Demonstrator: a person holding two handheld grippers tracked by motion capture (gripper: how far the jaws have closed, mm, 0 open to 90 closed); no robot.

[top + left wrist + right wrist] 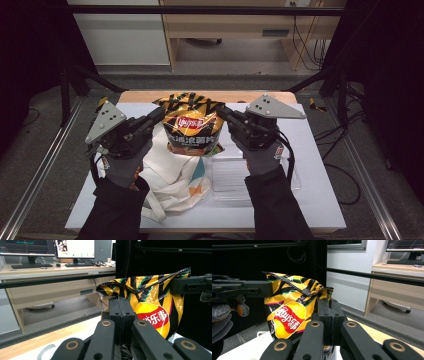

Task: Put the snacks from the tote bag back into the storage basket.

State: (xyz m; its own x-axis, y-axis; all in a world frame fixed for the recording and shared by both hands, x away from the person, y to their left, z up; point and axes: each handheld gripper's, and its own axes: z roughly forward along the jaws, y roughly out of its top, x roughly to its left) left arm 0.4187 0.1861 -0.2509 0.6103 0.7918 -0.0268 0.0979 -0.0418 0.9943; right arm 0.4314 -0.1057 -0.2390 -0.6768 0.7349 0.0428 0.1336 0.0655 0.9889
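Note:
A yellow and black chip bag (192, 125) with a red logo hangs upright above the table, held at its two upper corners. My left gripper (160, 114) is shut on the bag's left top corner, and its closed jaws pinch the crinkled edge in the left gripper view (117, 300). My right gripper (221, 113) is shut on the right top corner, seen pinching the bag (289, 312) in the right gripper view (327, 301). The bag (152, 305) is stretched between both grippers.
Under the bag lies a white cloth tote (172, 175) with coloured prints. A clear plastic tray (230, 177) sits to its right on the white table (320, 200). A wooden desk (235, 25) stands beyond the table.

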